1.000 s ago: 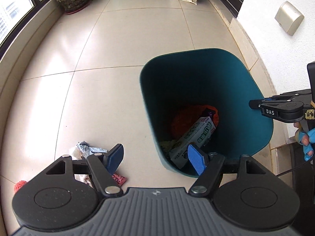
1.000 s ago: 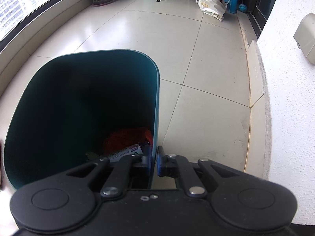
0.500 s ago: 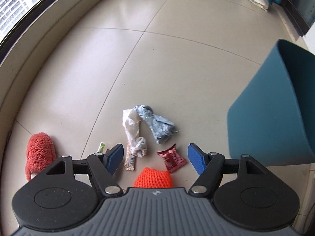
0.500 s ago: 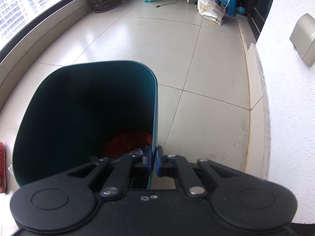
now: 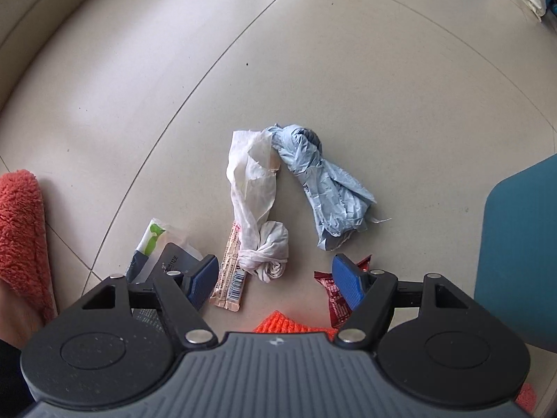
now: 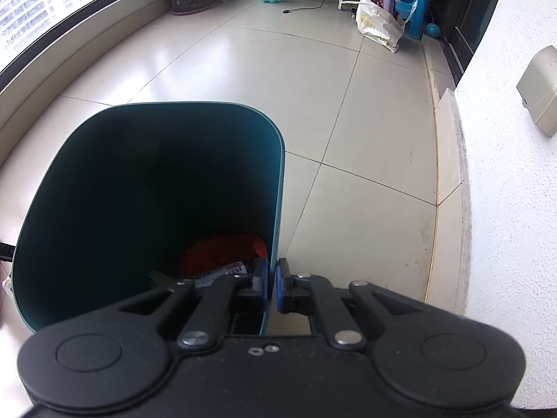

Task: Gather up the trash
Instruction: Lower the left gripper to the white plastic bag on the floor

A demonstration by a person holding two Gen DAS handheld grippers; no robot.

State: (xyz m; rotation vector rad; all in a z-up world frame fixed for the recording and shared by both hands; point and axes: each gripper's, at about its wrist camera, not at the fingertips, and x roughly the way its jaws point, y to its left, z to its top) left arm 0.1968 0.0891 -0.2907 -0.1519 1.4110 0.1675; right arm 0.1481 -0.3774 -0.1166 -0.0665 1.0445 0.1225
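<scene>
Orange fleece, a slipper (image 5: 21,240) by the look of it, lies at the far left of the left wrist view, and I judge it no trash, so a careless sweep could catch it. Next to the right come a clear packet with a green print (image 5: 153,240), a thin barcoded sachet (image 5: 229,278), a knotted white tissue (image 5: 257,216), a crumpled blue bag (image 5: 323,191) and a red wrapper (image 5: 336,299), all loose on the tiled floor (image 5: 313,69). The left gripper (image 5: 275,278) hangs over them with its fingers wide apart and nothing between the pads. Closing here might pinch the tissue and sachet together, or slide the flat sachet away. Farthest right, the right gripper (image 6: 271,287) is clamped on the rim of the teal bin (image 6: 156,181); a tug could tip it and spill what is inside.
</scene>
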